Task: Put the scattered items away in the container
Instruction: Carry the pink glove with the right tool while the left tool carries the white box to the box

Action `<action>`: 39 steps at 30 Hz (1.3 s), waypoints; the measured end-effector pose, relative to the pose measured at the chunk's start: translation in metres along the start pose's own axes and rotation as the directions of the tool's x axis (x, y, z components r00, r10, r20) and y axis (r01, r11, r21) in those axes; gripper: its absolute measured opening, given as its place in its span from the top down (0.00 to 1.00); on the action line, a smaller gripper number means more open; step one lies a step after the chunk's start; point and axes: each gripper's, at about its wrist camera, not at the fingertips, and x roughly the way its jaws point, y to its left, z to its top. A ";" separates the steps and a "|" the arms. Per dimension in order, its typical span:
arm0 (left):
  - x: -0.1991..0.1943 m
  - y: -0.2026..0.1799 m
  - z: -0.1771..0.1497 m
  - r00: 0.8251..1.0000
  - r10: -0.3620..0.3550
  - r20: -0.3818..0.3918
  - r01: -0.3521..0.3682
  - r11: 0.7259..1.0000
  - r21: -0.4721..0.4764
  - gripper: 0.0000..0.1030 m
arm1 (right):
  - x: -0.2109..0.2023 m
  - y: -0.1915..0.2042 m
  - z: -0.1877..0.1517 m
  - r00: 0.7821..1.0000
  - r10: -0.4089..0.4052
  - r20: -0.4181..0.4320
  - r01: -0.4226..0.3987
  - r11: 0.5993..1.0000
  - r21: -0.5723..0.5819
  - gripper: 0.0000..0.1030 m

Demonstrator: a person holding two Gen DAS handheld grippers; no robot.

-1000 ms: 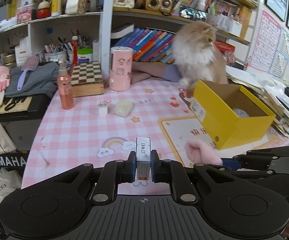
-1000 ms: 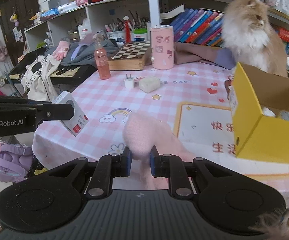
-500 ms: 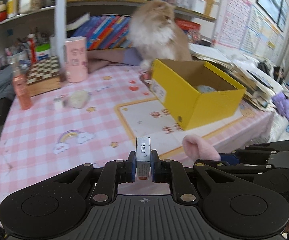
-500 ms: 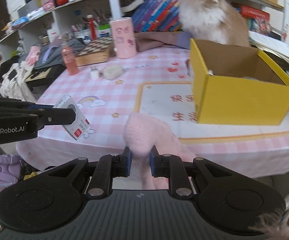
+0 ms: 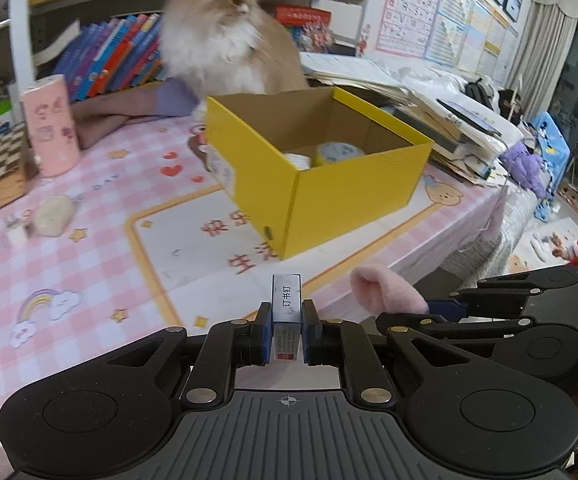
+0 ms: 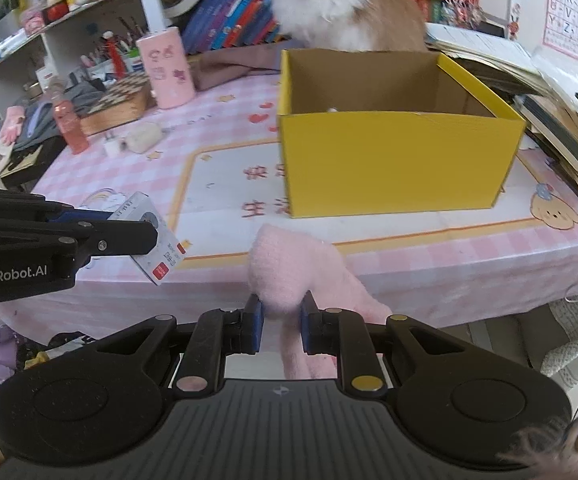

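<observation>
Pink checked table bears yellow box, pink canister.

Each claw is matte black plastic: a ribbed centre plate flanked by two round discs, with angular linkage arms fastened by silver and brass-coloured screws. The fingers carry blue pads. White "GenRobot.AI" lettering marks the side of the left claw.

A yellow box with a plain brown inside stands beyond the black right gripper, whose blue pads clasp a fluffy pink glove. The tablecloth under it is pink-and-white check with rainbows and stars. A white, red-marked staple box sits between the left gripper pads.
</observation>
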 end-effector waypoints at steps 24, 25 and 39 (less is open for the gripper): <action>0.078 -0.096 0.077 0.997 -0.075 0.010 0.074 0.993 0.093 0.87 | -0.007 -0.133 0.044 0.999 0.031 0.025 -0.032 0.999 0.026 0.84; 0.076 -0.097 0.084 0.997 -0.075 0.031 0.072 0.993 0.095 0.87 | -0.011 -0.137 0.051 0.998 0.049 0.046 -0.050 0.999 0.020 0.83; 0.070 -0.092 0.167 0.970 0.109 0.218 -0.121 0.992 0.040 0.87 | -0.017 -0.160 0.166 0.920 0.260 0.294 -0.239 0.965 -0.107 0.83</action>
